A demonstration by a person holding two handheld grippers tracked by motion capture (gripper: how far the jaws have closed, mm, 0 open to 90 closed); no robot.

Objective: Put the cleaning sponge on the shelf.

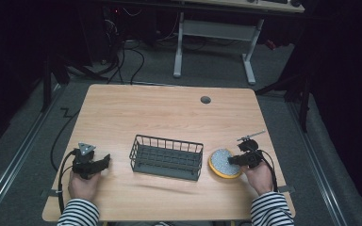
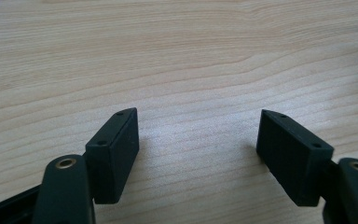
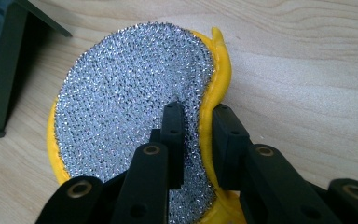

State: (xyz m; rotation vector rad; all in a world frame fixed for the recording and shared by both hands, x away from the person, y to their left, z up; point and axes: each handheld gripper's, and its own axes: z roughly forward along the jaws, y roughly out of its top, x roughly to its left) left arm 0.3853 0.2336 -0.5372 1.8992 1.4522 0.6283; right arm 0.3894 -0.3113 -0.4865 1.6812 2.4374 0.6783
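Note:
A round scouring sponge (image 1: 222, 162) with a silver mesh top and a yellow rim lies on the table right of the wire basket (image 1: 167, 156). My right gripper (image 1: 237, 159) is shut on the sponge's (image 3: 130, 88) right edge. In the right gripper view its jaws pinch the yellow rim, one pad on the mesh and one outside, and the rim buckles between them. My right gripper (image 3: 199, 122) points left toward the basket. My left gripper (image 1: 104, 162) rests on the table left of the basket. Bare wood lies between the wide-apart fingers of my left gripper (image 2: 198, 140).
The dark wire basket stands at the table's (image 1: 169, 113) middle front with nothing visible inside it. A small round grommet (image 1: 205, 100) sits in the far part of the tabletop. Beyond the table stand a white desk frame (image 1: 212, 37) and floor cables.

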